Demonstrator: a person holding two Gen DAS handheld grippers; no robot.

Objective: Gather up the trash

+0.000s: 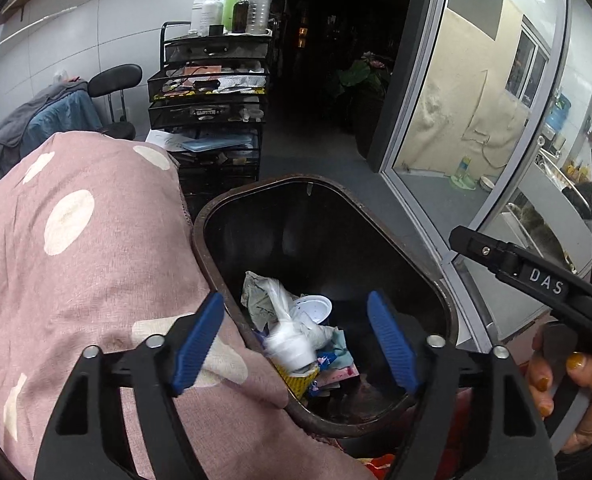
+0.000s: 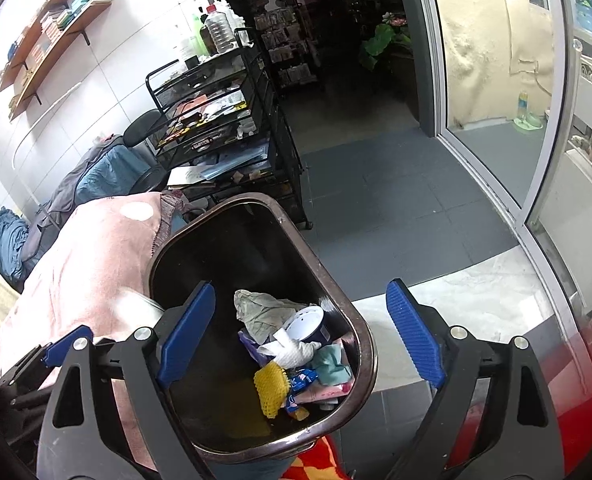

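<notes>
A dark brown trash bin (image 1: pixel 435 280) stands open below both grippers; it also shows in the right wrist view (image 2: pixel 337 276). Inside lie crumpled paper (image 2: pixel 256 308), a white-lidded cup (image 2: pixel 307 320), a yellow foam net (image 2: pixel 272 388) and wrappers. A blurred white wad (image 1: pixel 292 348) is in mid-air over the pile, between my left gripper's fingers. My left gripper (image 1: pixel 296 348) is open above the bin. My right gripper (image 2: pixel 301 344) is open and empty above the bin's near rim. The right gripper's body (image 1: pixel 535 276) shows at the right of the left wrist view.
A pink polka-dot cushion (image 1: pixel 76 260) presses against the bin's left side. A black mesh cart (image 2: pixel 224 120) with bottles stands behind. A glass sliding door (image 2: pixel 503 100) is on the right, with grey floor tiles (image 2: pixel 395 208) in front.
</notes>
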